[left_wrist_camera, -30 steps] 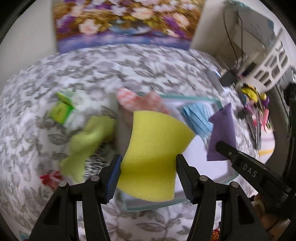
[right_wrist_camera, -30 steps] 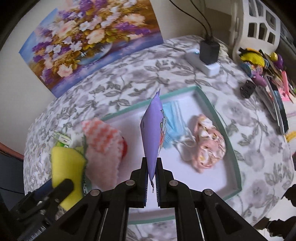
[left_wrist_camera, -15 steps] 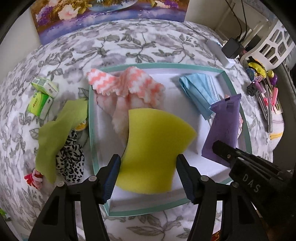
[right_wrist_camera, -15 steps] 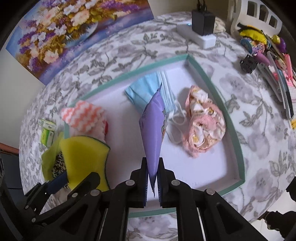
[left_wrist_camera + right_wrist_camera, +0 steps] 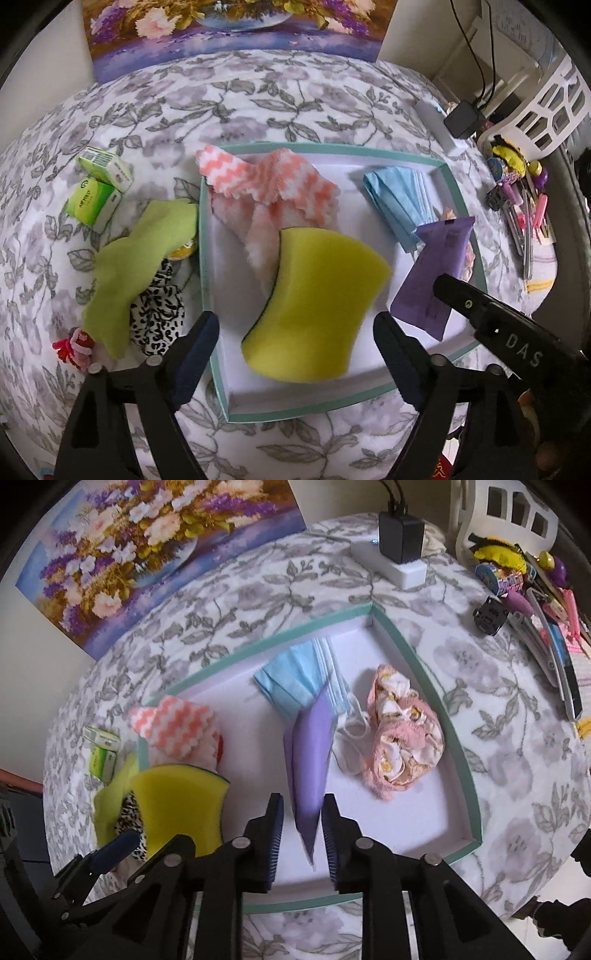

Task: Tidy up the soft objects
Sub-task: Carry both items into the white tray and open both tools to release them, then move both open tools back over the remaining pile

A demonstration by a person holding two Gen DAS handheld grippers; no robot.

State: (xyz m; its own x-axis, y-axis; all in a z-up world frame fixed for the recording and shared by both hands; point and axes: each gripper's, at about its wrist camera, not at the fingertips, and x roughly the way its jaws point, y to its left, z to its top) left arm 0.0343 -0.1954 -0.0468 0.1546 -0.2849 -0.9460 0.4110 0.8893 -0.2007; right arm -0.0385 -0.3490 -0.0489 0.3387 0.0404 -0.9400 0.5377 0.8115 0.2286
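A yellow sponge (image 5: 314,302) sits in the white, teal-rimmed tray (image 5: 205,258), between the fingers of my left gripper (image 5: 295,332). Those jaws are opening, and a gap shows on each side of the sponge. A purple packet (image 5: 308,760) stands on edge between the pads of my right gripper (image 5: 303,827). Its jaws are also opening and no longer press on the packet. The tray also holds a pink-and-white zigzag cloth (image 5: 273,184), blue face masks (image 5: 295,683) and a pink floral scrunchie (image 5: 402,734).
Left of the tray lie a green cloth (image 5: 140,258), a leopard-print scrunchie (image 5: 155,314), a red hair tie (image 5: 72,347) and two tissue packs (image 5: 96,184). A power strip with a plug (image 5: 399,550) and hair clips (image 5: 546,627) lie to the right. A flower painting (image 5: 147,546) stands behind.
The left jaws have spread away from the yellow sponge, which now rests in the tray. The right jaws have parted from the purple packet.
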